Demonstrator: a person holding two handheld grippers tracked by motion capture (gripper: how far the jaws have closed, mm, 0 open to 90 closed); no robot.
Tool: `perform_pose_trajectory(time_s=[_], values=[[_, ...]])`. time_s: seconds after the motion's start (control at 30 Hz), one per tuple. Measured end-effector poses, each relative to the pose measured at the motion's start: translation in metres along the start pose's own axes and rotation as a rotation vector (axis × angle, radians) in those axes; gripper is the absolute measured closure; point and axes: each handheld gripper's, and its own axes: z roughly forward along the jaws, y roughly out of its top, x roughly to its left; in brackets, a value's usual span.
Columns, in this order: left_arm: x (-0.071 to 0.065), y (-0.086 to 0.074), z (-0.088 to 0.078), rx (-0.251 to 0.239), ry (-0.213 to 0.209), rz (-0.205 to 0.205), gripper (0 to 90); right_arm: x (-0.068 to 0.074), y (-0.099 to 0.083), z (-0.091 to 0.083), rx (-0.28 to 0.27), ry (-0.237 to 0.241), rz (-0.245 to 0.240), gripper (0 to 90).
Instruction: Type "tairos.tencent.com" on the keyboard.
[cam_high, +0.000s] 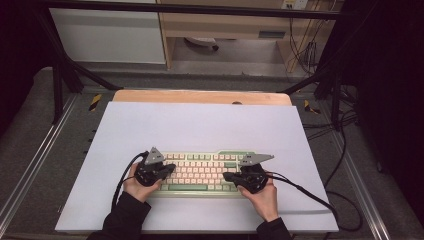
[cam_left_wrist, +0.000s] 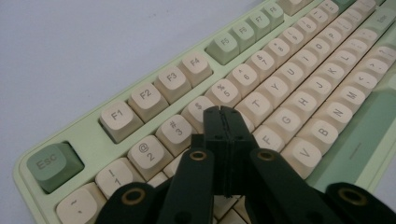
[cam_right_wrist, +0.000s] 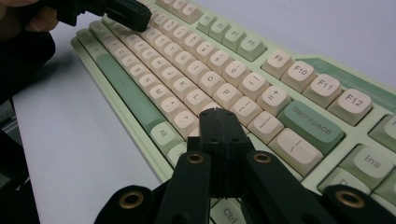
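A pale green keyboard with cream keycaps and darker green accent keys (cam_high: 200, 173) lies flat near the front edge of a white sheet (cam_high: 200, 125) covering the bench (cam_high: 200, 96); the left tool (cam_left_wrist: 223, 112) has its black jaws pressed together with nothing between them, tips poised over the cream keys near the R and 4 keys; the right tool (cam_right_wrist: 219, 113) is likewise closed and empty, tips over the keys just below the P key, near the Backspace key (cam_right_wrist: 312, 125); each tool sits at its own end of the keyboard.
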Motion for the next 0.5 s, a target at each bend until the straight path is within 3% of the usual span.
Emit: perform_pose_trajectory(time_s=[0.5], values=[[-0.0007, 0.0005, -0.0091, -0.025, -0.013, -0.003, 89.7, -0.0002, 0.0008, -0.0013, -0.003, -0.001, -0.004, 90.0]])
